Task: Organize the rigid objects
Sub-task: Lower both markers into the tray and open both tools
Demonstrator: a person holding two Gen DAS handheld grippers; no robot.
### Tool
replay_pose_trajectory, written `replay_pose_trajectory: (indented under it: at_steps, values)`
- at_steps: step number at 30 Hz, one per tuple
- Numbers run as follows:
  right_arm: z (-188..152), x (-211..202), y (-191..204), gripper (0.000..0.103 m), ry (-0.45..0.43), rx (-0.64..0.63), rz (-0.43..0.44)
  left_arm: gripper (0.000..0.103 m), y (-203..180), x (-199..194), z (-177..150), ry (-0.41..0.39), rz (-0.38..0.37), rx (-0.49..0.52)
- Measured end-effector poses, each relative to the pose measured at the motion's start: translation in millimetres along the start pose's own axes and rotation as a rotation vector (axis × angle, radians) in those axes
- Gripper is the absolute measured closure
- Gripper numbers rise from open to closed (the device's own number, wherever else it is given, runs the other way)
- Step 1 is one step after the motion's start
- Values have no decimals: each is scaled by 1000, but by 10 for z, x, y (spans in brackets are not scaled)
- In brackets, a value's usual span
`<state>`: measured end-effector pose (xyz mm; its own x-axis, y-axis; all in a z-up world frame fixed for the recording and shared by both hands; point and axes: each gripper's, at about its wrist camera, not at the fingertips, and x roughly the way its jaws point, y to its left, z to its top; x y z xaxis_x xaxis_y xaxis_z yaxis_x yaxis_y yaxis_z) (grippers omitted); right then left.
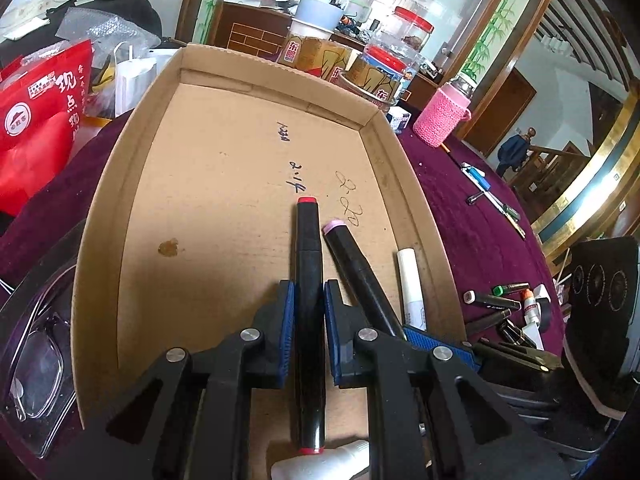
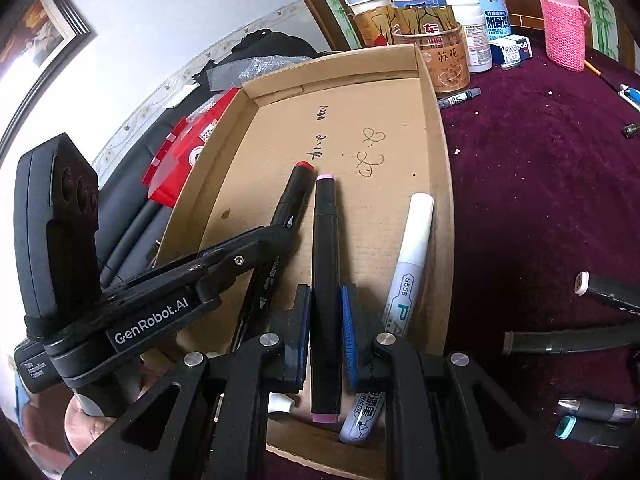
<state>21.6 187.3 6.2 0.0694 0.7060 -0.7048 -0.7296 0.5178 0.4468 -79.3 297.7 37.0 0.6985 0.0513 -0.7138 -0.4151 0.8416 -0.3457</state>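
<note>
A shallow cardboard tray (image 1: pixel 224 208) (image 2: pixel 436 128) lies on the maroon tablecloth. My left gripper (image 1: pixel 309 300) is shut on a black marker with red end caps (image 1: pixel 309 240) (image 2: pixel 294 192), which points up the tray floor. My right gripper (image 2: pixel 326 308) is shut on a black marker with pink end caps (image 2: pixel 326 248) (image 1: pixel 356 264) just to the right of it. A white paint marker (image 2: pixel 414 240) (image 1: pixel 410 276) rests along the tray's right wall. The left gripper's arm crosses the right wrist view from the left.
Loose markers and pens (image 1: pixel 496 304) (image 2: pixel 600 336) are scattered on the cloth right of the tray. Jars (image 2: pixel 444 56), a pink knitted bottle cover (image 1: pixel 440 116) and a red bag (image 1: pixel 36 120) crowd the far side. Glasses (image 1: pixel 36 364) lie left of the tray.
</note>
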Motion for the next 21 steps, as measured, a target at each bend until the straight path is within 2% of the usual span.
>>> replay_pose_trajectory:
  at_steps: [3, 7, 8, 15, 21]
  values:
    - [-9, -10, -5, 87, 7, 3, 1, 86, 17, -17, 4, 7, -5, -17]
    - [-23, -99, -26, 78, -3, 14, 16, 60, 1, -91, -1, -4, -10, -24]
    - [-27, -137, -32, 76, -8, 12, 20, 58, -15, -109, -5, -7, -7, -20]
    - [-105, -531, -176, 76, -58, 39, 61, 58, -352, -317, -23, -48, -13, 54]
    - [-207, -956, -497, 74, -98, 99, 65, 58, -838, -400, -80, -46, -67, 168]
